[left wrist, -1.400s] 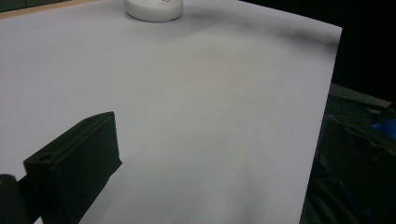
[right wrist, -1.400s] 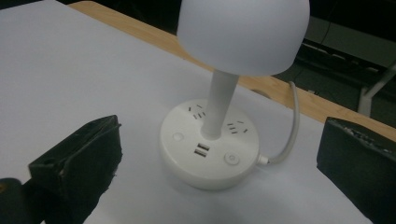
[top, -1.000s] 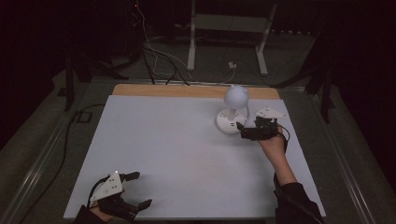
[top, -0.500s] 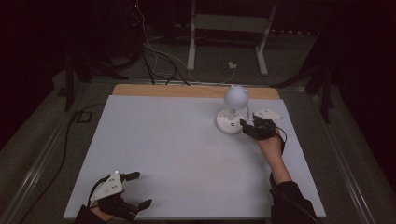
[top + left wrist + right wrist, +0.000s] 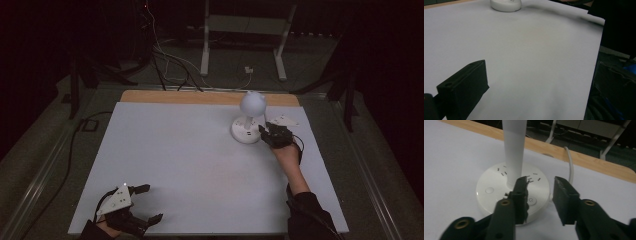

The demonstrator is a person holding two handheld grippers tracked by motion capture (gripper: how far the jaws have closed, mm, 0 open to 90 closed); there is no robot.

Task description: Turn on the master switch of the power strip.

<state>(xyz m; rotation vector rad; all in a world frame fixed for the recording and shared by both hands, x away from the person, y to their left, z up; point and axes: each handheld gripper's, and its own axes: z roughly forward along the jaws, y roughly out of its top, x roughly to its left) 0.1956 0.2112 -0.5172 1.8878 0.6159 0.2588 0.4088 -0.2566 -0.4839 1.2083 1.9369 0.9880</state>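
Your right gripper (image 5: 540, 192) sits at the near edge of the white desk lamp's (image 5: 248, 120) round base (image 5: 499, 192), on the far right part of the white table (image 5: 190, 165). Its jaws stand a little apart and hold nothing; one jaw hangs over the base beside the power button (image 5: 531, 200), the other just off its rim. Your left gripper (image 5: 145, 205) rests wide open and empty at the table's near left corner, well apart from the lamp.
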